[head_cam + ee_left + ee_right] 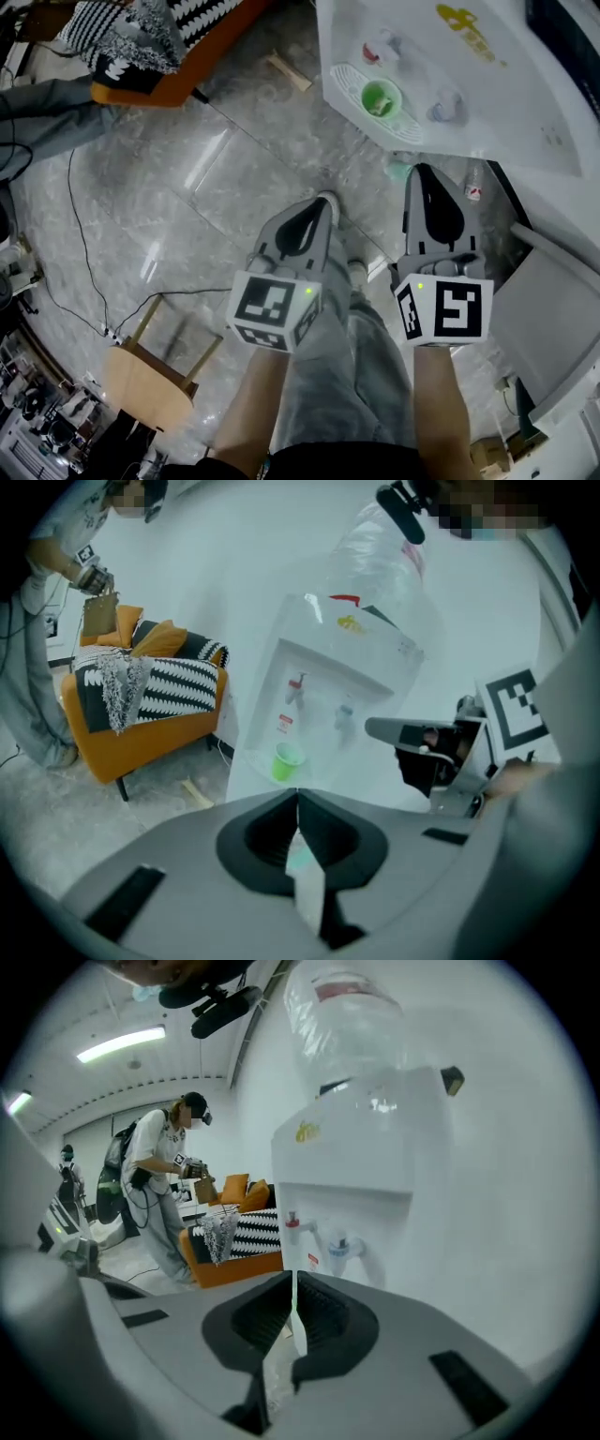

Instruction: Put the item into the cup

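Orange upholstery marks the sofa (pixel 164 86) in the upper left of the head view, and a black-and-white striped throw (pixel 112 37) lies on it. Below it a thin black cable (pixel 80 225) runs over the grey marble floor (pixel 244 141) toward a wooden stool (pixel 145 380) at the lower left. In the middle of the frame the left gripper (pixel 321 210) points up the picture, above the person's grey trouser leg (pixel 337 375) and close to a white shoe (pixel 330 196). In the left gripper view its jaws meet at the tips. A pale strip (pixel 307 883) shows in the slot behind them, and I cannot tell if it is a held thing or only what lies below. Just to the right, the right gripper (pixel 424 171) points the same way, with its tip beside a small mint-green thing (pixel 398 171) that I cannot name. In the right gripper view its jaws stand almost together, with only a hairline slit between the tips, and I cannot make out any thing gripped there. The white water dispenser (pixel 487 103) fills the upper right. The green cup (pixel 381 97) stands on its drip tray (pixel 347 80), under the red tap (pixel 373 52), with the blue tap (pixel 448 108) to the right, apart from both grippers. Which thing is the item I cannot tell.
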The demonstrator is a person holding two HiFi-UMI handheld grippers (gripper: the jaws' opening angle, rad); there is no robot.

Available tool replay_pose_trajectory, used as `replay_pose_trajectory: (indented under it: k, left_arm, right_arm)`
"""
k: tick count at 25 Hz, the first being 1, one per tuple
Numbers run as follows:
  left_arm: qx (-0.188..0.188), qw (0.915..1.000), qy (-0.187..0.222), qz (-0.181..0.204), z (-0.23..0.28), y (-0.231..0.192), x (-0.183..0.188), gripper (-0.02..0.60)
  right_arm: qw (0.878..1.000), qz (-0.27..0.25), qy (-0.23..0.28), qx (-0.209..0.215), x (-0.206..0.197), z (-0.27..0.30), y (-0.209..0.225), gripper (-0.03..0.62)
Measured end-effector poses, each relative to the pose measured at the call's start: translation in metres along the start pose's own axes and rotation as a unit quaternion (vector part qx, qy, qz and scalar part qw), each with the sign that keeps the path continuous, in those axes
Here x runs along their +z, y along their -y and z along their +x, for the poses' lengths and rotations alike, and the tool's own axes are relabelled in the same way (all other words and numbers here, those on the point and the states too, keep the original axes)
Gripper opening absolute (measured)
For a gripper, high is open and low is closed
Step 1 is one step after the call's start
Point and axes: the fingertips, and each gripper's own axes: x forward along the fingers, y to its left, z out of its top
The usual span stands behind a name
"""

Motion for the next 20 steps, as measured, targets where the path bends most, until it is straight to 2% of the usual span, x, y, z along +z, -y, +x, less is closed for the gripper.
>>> replay_pose_trajectory:
  k: [5, 11, 13, 20]
  left_arm:
    - [0.010, 0.9993, 0.034, -0.012, -0.044, 0.042, 0.024, 0.012]
    - [-0.011, 0.9953, 0.092, 0.029, -0.096, 0.108, 0.082, 0.012]
    - [-0.014, 0.9937, 0.108, 0.025, -0.117, 0.130, 0.097, 0.012]
    - [-0.034, 0.9861, 0.158, 0.038, -0.200, 0.232, 0.146, 0.012]
  right_arm:
    - [0.999, -0.031, 0.026, 0.017, 0.047, -0.074, 0.010, 0.017]
    - [0.997, -0.022, 0.074, 0.008, 0.109, -0.141, 0.026, 0.011]
    - [0.995, -0.028, 0.095, 0.015, 0.135, -0.162, 0.021, 0.010]
    - [0.987, 0.013, 0.148, 0.061, 0.208, -0.253, 0.012, 0.009]
